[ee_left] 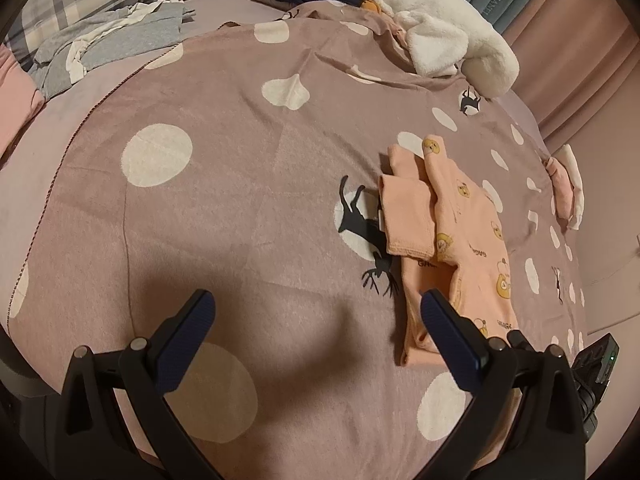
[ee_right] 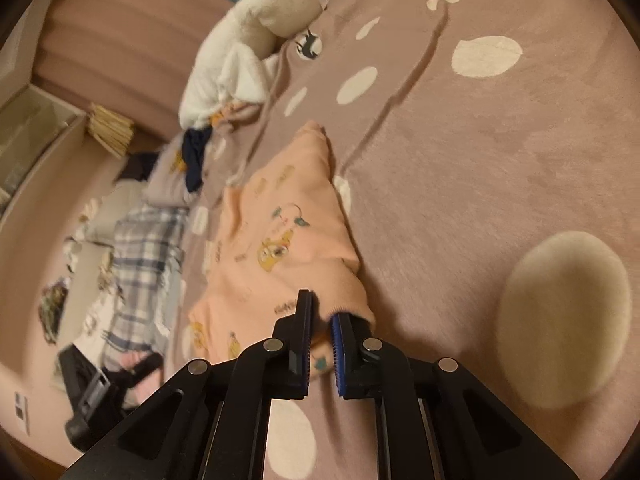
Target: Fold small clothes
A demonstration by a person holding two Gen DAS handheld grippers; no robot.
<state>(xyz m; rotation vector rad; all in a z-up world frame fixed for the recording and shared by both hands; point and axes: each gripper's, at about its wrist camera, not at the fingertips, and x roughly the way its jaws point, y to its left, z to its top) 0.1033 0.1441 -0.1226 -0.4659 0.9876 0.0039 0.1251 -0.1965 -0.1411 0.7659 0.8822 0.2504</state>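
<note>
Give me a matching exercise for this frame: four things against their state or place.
Things:
1. left gripper
2. right gripper
3. peach garment
4. white plush blanket

States:
A. bunched at the bedspread's far edge
B. fingers wide apart, nothing between them
C. partly folded, bear print
D. fingers pinching peach fabric

Pairs: 1-B, 2-D, 3-C, 4-A

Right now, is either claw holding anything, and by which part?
The right claw is shut on the peach garment, pinching its near edge. The left claw is open and holds nothing.
</note>
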